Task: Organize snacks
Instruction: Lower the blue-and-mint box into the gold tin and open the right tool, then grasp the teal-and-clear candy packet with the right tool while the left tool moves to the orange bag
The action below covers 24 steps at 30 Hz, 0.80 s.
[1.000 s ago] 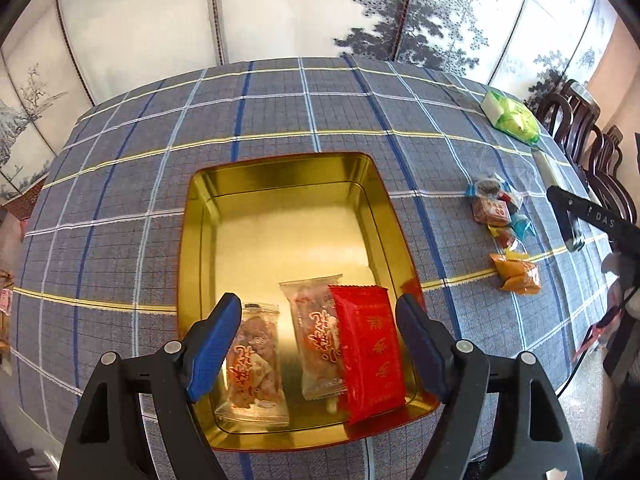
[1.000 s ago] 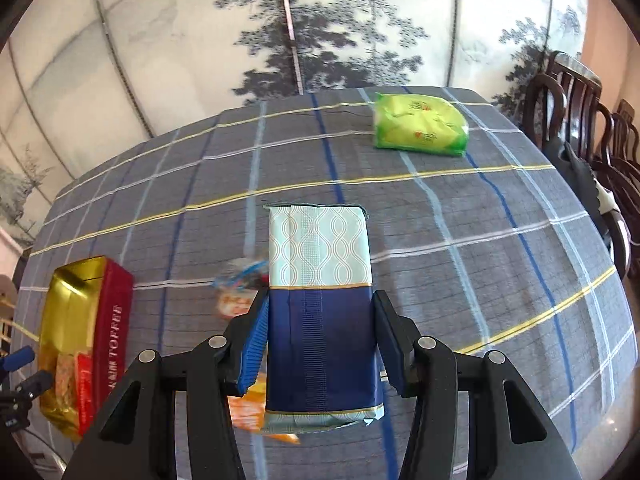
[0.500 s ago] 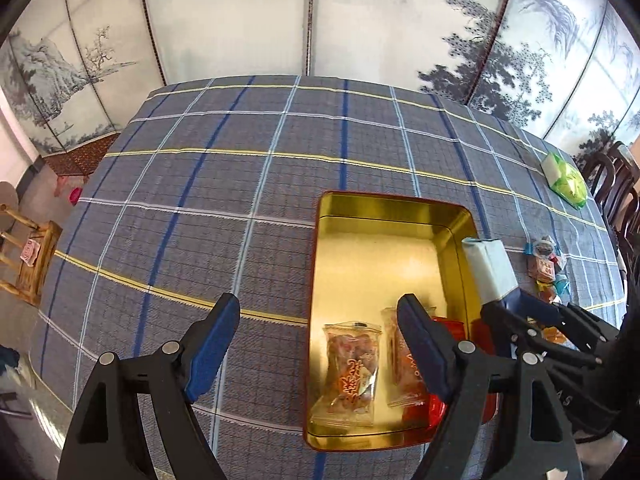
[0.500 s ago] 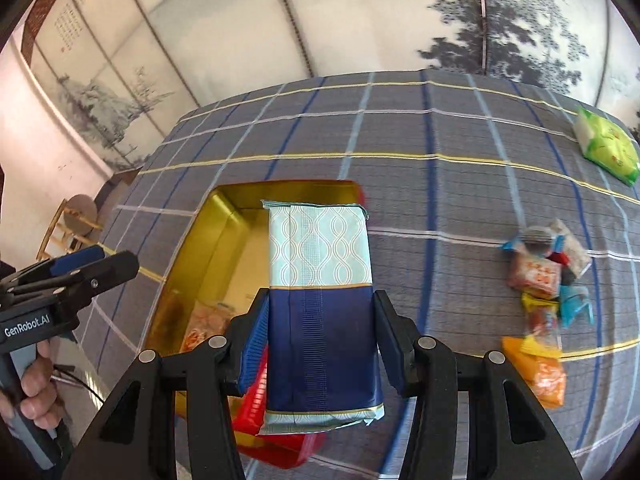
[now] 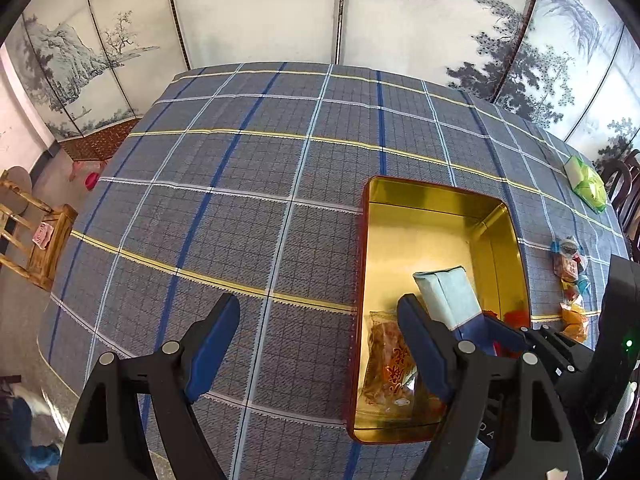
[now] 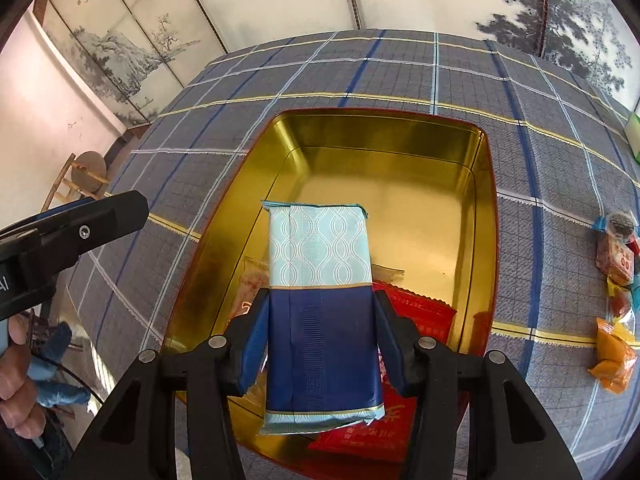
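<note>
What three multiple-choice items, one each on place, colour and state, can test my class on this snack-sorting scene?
1. Where is the blue-and-teal packet? A above the gold tin B on the chair C on the floor
2. What colour is the flat packet in the tin? A red B purple C white
3. How is the left gripper? A open, holding nothing B shut on a packet C shut on the tin

Key: 1 A, the right gripper holds it over the tin; 2 A, the wrapper is red; 3 A, only tablecloth shows between the spread fingers.
</note>
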Each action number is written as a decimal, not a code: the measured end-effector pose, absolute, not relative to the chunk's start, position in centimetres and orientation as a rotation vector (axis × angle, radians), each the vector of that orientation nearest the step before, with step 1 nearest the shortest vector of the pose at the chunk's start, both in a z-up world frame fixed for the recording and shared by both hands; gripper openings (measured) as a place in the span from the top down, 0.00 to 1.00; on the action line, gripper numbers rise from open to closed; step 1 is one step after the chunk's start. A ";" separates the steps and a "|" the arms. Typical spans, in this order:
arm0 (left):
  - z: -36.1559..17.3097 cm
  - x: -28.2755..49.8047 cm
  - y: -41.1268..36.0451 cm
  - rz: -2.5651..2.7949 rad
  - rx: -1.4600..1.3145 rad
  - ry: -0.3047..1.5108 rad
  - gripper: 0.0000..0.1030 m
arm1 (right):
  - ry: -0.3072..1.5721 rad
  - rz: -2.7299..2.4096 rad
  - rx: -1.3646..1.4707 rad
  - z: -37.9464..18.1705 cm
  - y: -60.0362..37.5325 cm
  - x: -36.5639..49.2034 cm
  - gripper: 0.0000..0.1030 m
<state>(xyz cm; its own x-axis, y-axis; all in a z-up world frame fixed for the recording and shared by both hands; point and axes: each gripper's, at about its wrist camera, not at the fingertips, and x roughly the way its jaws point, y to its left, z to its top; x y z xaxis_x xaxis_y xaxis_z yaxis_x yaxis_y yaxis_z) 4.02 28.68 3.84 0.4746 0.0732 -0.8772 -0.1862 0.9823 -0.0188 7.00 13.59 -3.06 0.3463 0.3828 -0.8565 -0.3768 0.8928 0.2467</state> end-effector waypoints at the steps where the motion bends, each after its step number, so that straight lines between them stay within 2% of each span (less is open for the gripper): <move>1: 3.8 4.0 28.7 0.160 -0.116 1.066 0.24 | 1.113 0.495 0.007 -3.1 13.6 7.0 0.51; 13: 3.8 3.2 27.7 0.151 -0.122 1.065 0.24 | 1.099 0.547 0.051 -2.6 12.4 6.8 0.49; 24: 3.8 3.2 22.7 0.075 -0.081 1.080 0.24 | 0.988 0.415 0.136 0.6 2.0 7.1 0.47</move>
